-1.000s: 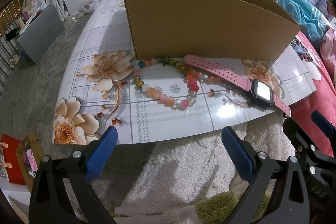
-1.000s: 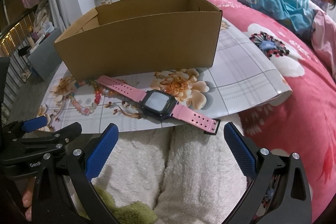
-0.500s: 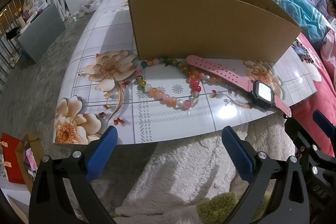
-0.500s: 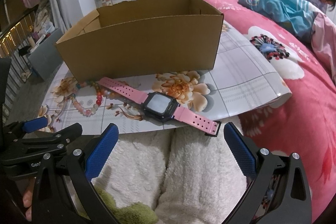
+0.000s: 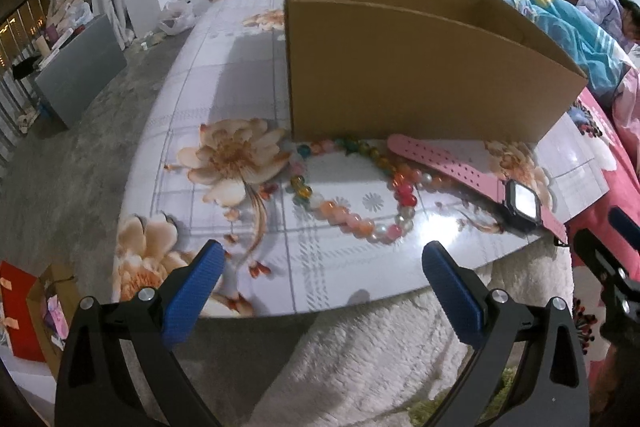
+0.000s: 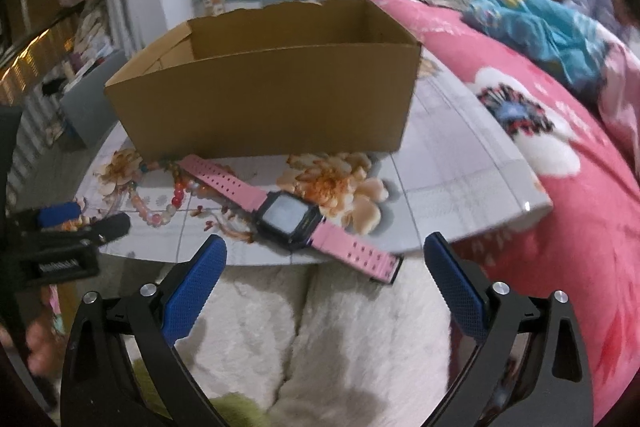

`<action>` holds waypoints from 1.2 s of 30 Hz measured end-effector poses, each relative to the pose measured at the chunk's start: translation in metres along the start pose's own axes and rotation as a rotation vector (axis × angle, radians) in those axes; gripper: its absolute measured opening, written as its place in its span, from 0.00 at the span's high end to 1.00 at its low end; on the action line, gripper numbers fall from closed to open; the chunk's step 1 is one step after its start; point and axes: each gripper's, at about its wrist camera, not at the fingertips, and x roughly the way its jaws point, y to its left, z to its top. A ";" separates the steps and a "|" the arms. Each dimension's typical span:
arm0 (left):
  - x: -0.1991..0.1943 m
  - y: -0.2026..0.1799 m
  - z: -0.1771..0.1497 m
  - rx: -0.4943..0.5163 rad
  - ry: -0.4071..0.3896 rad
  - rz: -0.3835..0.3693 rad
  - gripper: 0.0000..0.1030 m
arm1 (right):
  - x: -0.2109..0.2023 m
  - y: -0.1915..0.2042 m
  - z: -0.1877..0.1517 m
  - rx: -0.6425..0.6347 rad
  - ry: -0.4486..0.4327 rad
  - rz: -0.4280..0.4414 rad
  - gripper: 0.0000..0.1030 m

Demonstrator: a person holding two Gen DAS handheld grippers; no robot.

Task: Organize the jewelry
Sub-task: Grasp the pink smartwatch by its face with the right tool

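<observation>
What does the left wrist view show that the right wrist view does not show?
Only the left wrist view shows the whole bead bracelet as a closed loop, and the red bag on the floor. Only the right wrist view shows the free end of the watch strap hanging over the board edge, and the big flower on the pink bedcover. Both show the cardboard box, the pink watch lying in front of it, and the bracelet partly under the strap. Each hand-held gripper, left and right, is open and empty.
</observation>
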 end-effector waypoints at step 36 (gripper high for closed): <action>0.022 -0.105 0.001 0.756 -0.184 -0.154 0.40 | 0.111 -0.060 0.066 -0.125 0.477 0.735 0.54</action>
